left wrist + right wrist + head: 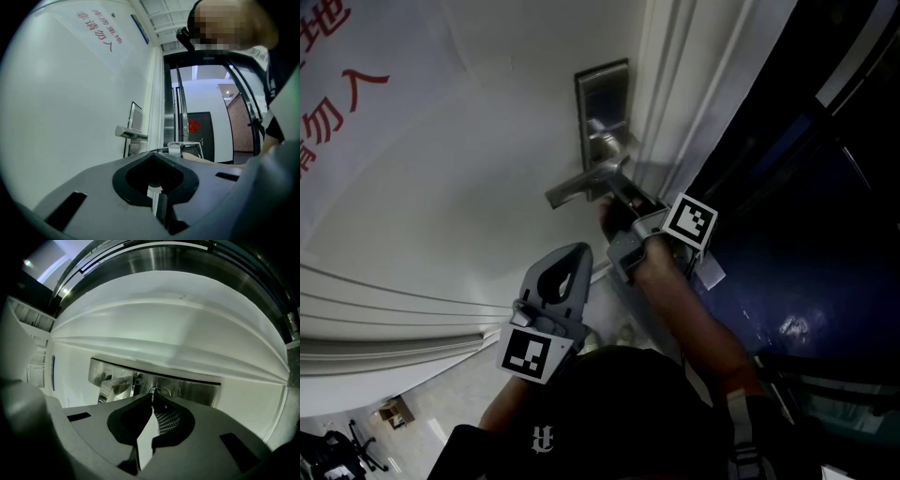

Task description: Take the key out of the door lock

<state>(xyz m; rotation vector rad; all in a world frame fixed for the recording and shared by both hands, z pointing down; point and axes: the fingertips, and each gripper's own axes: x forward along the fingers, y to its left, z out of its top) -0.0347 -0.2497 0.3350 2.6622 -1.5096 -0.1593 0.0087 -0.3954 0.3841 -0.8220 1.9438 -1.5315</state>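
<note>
Right gripper (152, 398): jaws pinched together on the key (159, 390).
Key: in the steel lock plate (197, 389), beneath the lever handle (581, 183).
Left gripper (577, 253): jaws together, empty, apart from the white door (469, 187).

Indoor corridor of a public or office-type building, seen at a doorway. A plain white door (469, 187) carries a notice in large red Chinese lettering (101, 30) and a brushed steel lock plate (602, 98) with a lever handle (581, 185). Beside it stand tall glass doors in metal frames (180, 103). Farther down the hall are a dark door (201, 140) bearing a red ornament (193, 125), a brick wall (239, 126) and white ceiling panels (161, 11).
</note>
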